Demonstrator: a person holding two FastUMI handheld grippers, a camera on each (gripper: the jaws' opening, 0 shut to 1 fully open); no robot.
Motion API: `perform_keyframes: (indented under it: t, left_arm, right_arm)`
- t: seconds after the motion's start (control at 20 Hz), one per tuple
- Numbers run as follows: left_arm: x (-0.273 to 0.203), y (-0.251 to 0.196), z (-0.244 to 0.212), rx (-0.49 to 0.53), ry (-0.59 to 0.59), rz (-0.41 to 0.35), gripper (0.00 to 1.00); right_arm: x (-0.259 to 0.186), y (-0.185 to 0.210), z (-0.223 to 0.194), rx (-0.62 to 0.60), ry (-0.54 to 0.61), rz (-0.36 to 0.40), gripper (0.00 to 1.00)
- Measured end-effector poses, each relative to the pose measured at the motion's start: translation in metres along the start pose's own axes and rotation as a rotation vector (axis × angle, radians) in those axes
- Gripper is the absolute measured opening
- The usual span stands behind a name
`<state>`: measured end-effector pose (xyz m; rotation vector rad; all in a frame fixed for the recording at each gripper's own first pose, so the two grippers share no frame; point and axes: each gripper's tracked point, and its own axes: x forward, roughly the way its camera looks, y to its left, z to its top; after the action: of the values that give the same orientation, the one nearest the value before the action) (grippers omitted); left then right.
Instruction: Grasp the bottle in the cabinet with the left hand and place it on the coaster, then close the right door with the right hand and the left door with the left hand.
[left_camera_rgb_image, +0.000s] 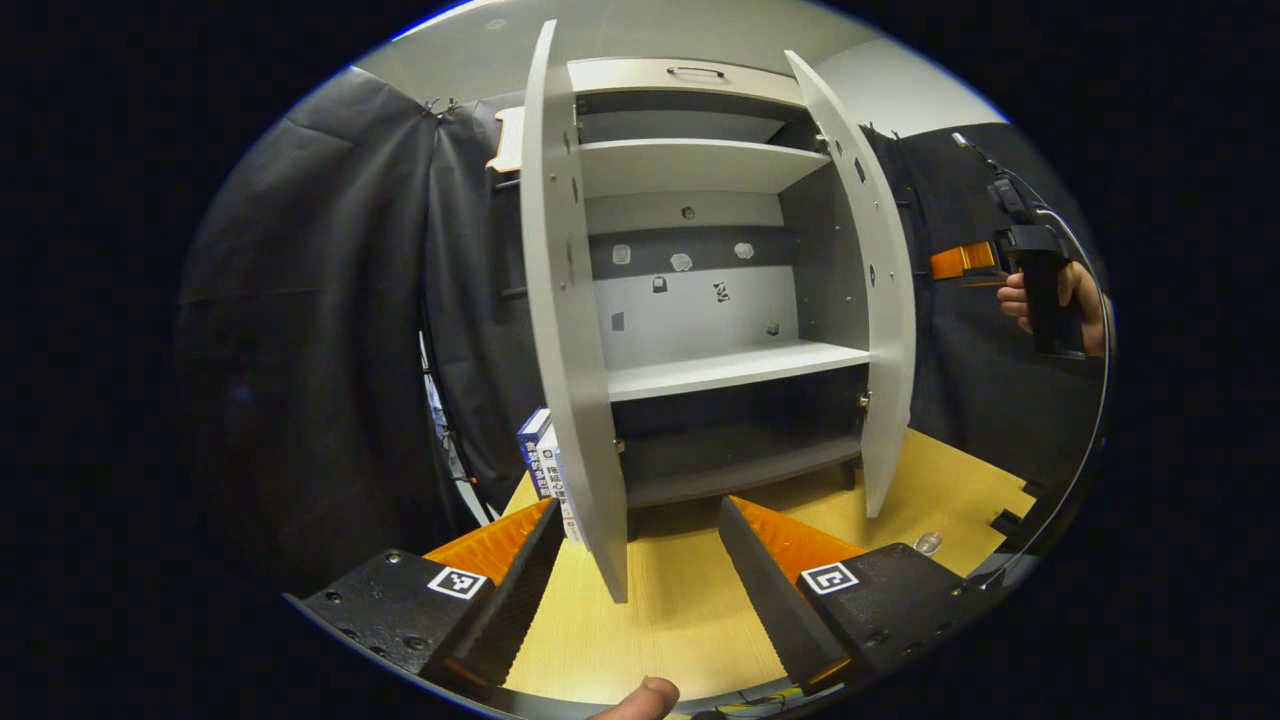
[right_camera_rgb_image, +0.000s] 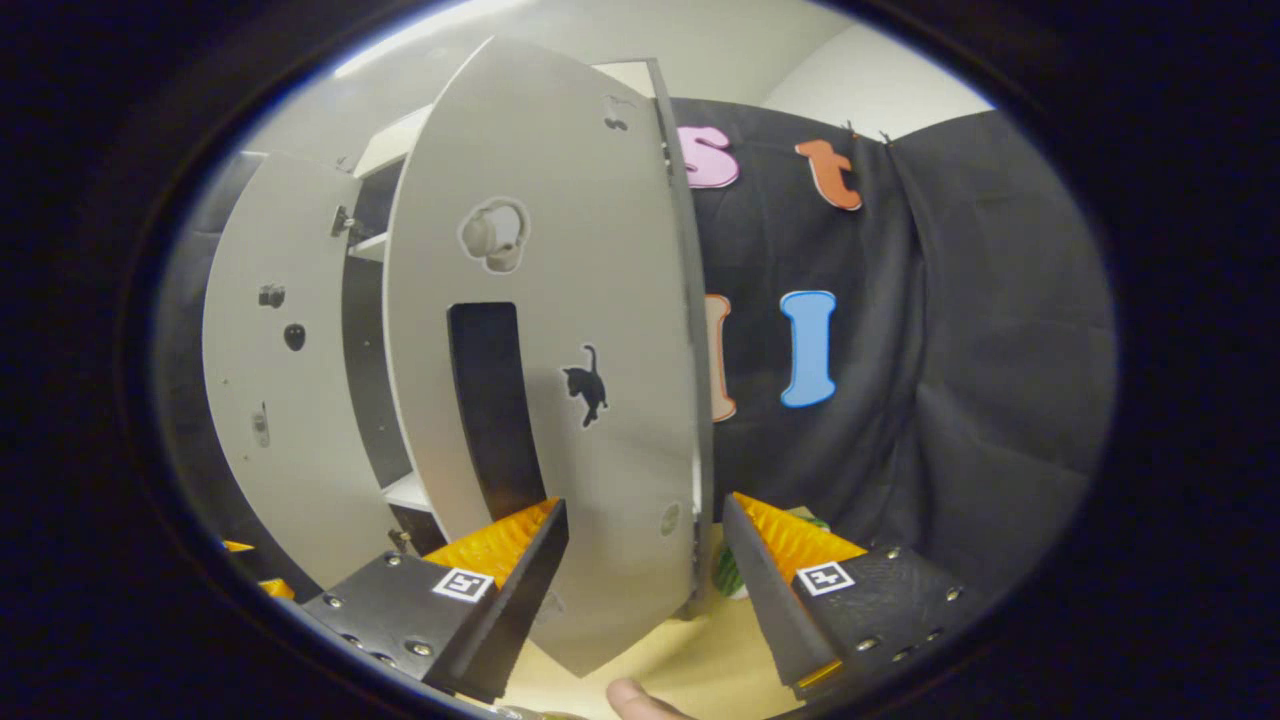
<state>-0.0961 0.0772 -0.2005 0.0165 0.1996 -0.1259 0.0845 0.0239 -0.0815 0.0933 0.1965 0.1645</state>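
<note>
The grey cabinet (left_camera_rgb_image: 700, 300) stands on the wooden table with both doors swung open, and the shelves I see are bare. The left door (left_camera_rgb_image: 575, 350) points its edge at me, its lower corner between the fingers of my open left gripper (left_camera_rgb_image: 638, 510). The right door (left_camera_rgb_image: 885, 300) hangs open. Beyond it a hand holds the right gripper (left_camera_rgb_image: 965, 262). In the right gripper view the right door (right_camera_rgb_image: 560, 300) shows its outer face with a black handle slot (right_camera_rgb_image: 490, 400). Its free edge lies between the fingers of my open right gripper (right_camera_rgb_image: 645, 505). A green striped thing (right_camera_rgb_image: 728, 575) peeks out low behind that edge.
A blue and white box (left_camera_rgb_image: 545, 465) stands on the table (left_camera_rgb_image: 680, 610) behind the left door. A small shiny round thing (left_camera_rgb_image: 928, 543) lies on the table at the right. Black cloth walls close in on both sides. The left door (right_camera_rgb_image: 270, 380) also shows in the right gripper view.
</note>
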Motion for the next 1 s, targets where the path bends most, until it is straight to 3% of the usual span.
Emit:
perform_keyframes:
  t: [0.2, 0.5, 0.8, 0.85, 1.0]
  left_arm:
    - [-0.016, 0.030, -0.008, -0.015, 0.014, 0.053, 0.99]
    - [-0.028, 0.088, 0.001, -0.057, -0.006, 0.166, 0.98]
    - [-0.007, 0.144, 0.023, -0.138, -0.030, 0.266, 0.98]
    - [0.000, 0.146, 0.027, -0.145, -0.033, 0.262, 0.98]
    - [0.023, 0.153, 0.033, -0.152, -0.036, 0.269, 0.96]
  right_arm:
    - [0.010, 0.020, 0.000, -0.047, -0.002, 0.006, 0.92]
    - [0.009, 0.015, -0.018, -0.041, 0.038, -0.006, 0.97]
    - [-0.002, -0.011, -0.026, 0.007, 0.052, -0.049, 0.92]
    - [-0.004, -0.016, -0.026, 0.016, 0.050, -0.057, 0.98]
    - [-0.012, -0.028, -0.025, 0.026, 0.045, -0.079, 0.98]
